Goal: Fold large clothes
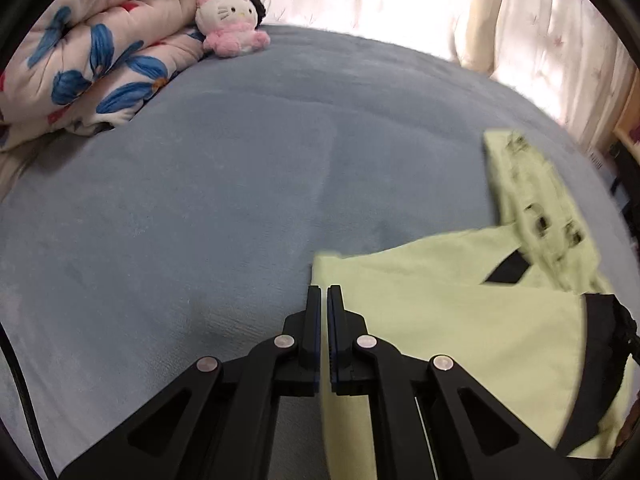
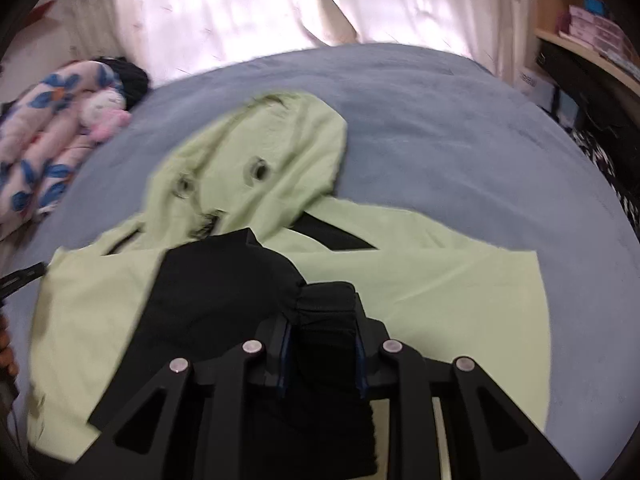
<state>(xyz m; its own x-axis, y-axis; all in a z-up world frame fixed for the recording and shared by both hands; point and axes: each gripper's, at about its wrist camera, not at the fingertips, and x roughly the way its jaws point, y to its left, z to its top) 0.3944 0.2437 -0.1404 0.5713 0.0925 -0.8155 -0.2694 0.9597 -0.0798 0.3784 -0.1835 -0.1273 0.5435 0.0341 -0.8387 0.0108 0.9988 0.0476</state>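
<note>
Black sleeve (image 2: 224,300) sits bunched in the right gripper (image 2: 322,354), lying across the light-green hoodie (image 2: 440,292) spread on the bed (image 2: 460,132), while the left gripper (image 1: 324,294), fingers pressed together, hovers at its near-left edge.

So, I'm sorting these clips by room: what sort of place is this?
Most likely a bedroom: a bed with a blue-grey cover, a folded floral quilt with a plush toy beside it, and pale curtains behind.
</note>
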